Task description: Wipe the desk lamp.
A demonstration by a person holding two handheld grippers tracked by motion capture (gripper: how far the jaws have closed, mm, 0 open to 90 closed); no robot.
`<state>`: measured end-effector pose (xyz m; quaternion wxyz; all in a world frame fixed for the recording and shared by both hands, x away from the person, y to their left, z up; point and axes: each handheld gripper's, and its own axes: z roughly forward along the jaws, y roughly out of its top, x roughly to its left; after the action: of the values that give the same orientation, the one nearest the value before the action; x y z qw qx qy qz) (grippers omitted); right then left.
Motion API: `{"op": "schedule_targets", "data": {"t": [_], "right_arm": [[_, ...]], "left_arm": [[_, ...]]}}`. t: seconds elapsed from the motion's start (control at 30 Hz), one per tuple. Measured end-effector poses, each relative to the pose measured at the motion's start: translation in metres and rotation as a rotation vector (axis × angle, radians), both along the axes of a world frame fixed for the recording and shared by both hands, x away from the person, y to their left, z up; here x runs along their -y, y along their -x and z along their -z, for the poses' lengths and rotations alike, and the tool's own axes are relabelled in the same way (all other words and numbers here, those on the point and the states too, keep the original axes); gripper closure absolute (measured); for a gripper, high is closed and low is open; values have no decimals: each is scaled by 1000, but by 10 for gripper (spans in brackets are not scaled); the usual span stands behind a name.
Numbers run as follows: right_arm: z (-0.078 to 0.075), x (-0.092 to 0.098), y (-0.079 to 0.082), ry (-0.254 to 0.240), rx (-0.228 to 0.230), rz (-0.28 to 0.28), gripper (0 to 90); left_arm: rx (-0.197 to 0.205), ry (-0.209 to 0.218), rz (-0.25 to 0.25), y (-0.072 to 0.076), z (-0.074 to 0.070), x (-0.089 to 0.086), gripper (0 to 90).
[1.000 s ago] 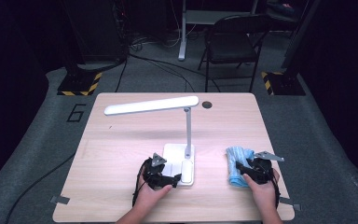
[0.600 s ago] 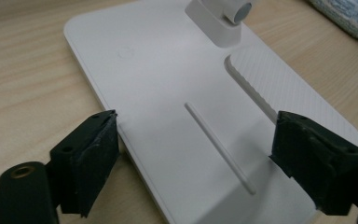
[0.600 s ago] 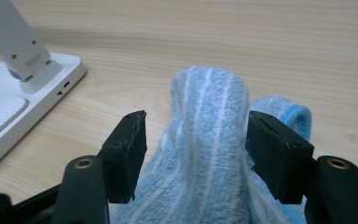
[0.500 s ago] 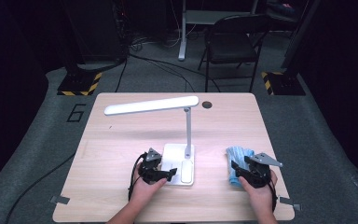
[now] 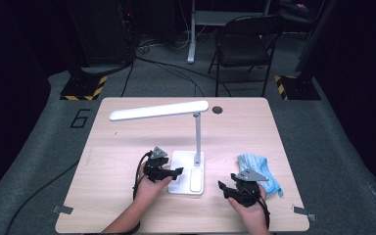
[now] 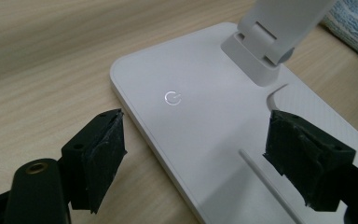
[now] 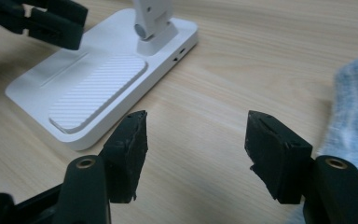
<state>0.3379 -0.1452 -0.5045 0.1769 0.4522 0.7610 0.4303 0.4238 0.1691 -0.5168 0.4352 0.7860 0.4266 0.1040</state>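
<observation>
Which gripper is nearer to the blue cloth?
Right. The right gripper sits just left of the blue cloth, whose edge shows beside its jaw in its own view. The left gripper hovers over the lamp base, farther off.

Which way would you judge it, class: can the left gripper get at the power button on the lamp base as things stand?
Probably yes: the left gripper hovers open over the lamp base, and nothing lies between it and the power button.

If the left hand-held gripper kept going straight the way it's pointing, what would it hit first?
Most likely the white lamp base: the left hand-held gripper points at it with open jaws straddling its near edge, close to the power symbol. Depth is hard to judge.
</observation>
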Motion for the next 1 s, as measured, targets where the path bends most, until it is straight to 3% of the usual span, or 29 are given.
{"op": "schedule_targets", "data": {"t": [0.13,0.17,0.23,0.27,0.37,0.63,1.0], "right_arm": [[6,-15,0,2,-6,-55,387],[8,-20,0,4,-10,-74,387],[10,-27,0,7,-12,-100,387],[11,-30,1,16,-12,-110,387],[14,-39,2,29,-12,-153,386],[19,-54,4,18,-43,-181,386],[22,-65,2,72,-48,-233,401]], "left_arm": [[6,3,8,-10,-3,2,195],[16,-19,29,-13,-4,1,195],[20,-16,26,-16,-7,5,195],[34,-43,49,-20,-9,4,195],[38,-48,48,-29,-11,6,196],[29,-59,59,-44,-7,11,207],[15,-65,102,-58,-3,26,211]]}}
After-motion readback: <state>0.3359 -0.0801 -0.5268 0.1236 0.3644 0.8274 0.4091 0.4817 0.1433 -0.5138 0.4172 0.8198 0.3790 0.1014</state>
